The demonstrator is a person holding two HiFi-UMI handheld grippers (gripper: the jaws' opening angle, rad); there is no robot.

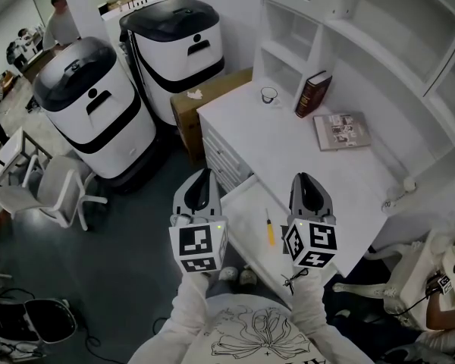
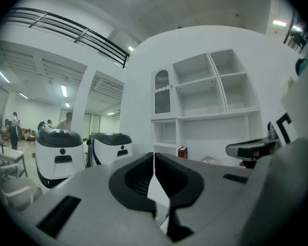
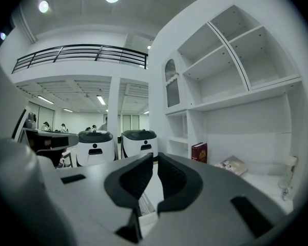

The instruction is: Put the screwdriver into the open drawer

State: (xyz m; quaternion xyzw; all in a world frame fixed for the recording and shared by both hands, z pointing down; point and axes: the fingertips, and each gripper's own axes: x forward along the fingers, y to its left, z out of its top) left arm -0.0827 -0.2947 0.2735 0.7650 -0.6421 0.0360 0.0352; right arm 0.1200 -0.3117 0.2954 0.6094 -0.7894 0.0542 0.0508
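Yellow-handled screwdriver (image 1: 270,230) lying in open drawer (image 1: 239,203), left gripper (image 1: 206,173) and right gripper (image 1: 304,177) flanking above, both jaws together, empty

A yellow-handled screwdriver (image 1: 270,230) lies in the open drawer (image 1: 241,203), with the left tongs (image 1: 205,174) at its 9 o'clock and the right tongs (image 1: 306,179) at its 3 o'clock. On the worktop (image 1: 288,154), at 1 o'clock, a red book (image 1: 312,93) leans near a flat magazine (image 1: 341,130).

Left tongs (image 1: 205,177) and right tongs (image 1: 308,180) held level, jaws together.
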